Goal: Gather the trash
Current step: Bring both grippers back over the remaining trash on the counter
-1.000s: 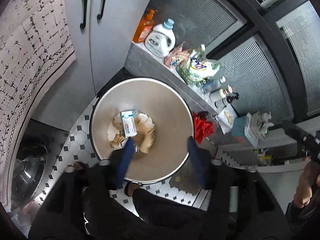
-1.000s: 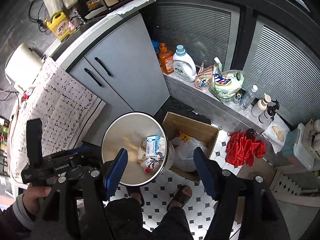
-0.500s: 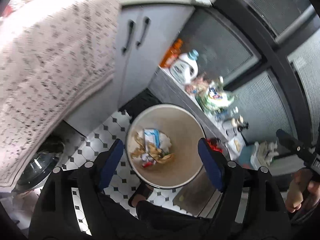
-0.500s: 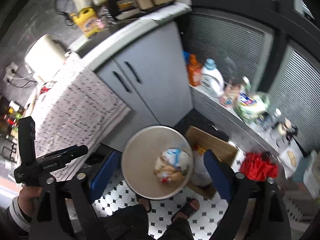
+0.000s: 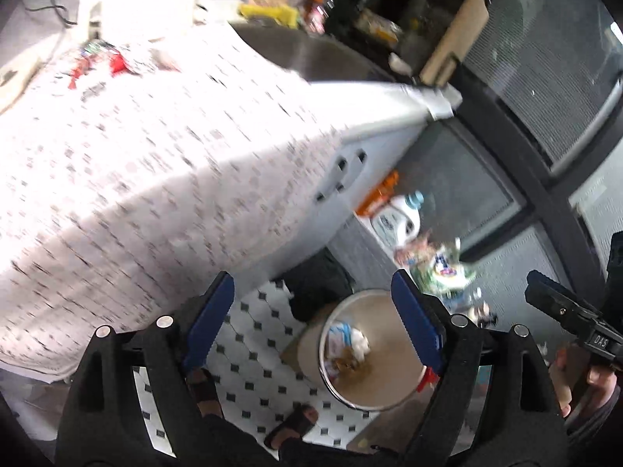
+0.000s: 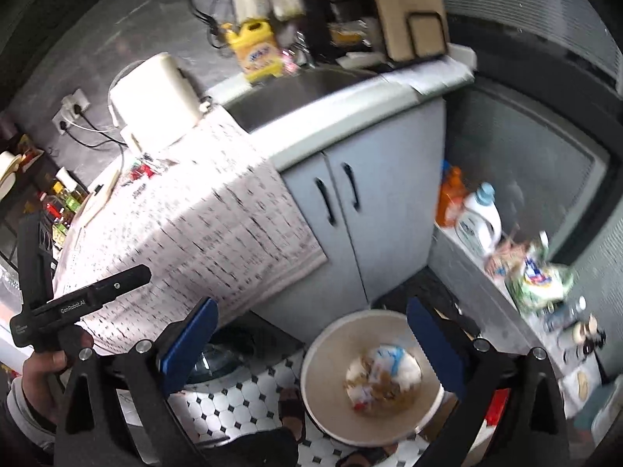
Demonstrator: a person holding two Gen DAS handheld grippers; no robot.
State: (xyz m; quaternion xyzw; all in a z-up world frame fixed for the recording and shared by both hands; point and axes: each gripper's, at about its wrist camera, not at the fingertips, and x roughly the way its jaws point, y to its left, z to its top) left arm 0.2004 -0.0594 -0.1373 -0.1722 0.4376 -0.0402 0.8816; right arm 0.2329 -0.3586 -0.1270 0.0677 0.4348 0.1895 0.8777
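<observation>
Above bin [image 6: 373, 373]: left tongs [image 5: 311, 315] and right tongs [image 6: 311, 338] empty, jaws opening. Trash [image 6: 383, 379] lies inside. Drop step looks finished; next move likely fetching red wrappers [image 5: 113, 62] on desk [image 5: 136, 163].

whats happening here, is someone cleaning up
Yes. A person holding a gripper in each hand is collecting trash. The round bin on the tiled floor already holds wrappers and paper scraps. Both the left gripper and the right gripper have their jaws opening with nothing between them, above the bin. More red wrappers lie on the patterned cloth covering the counter, likely the next thing to pick up.
</observation>
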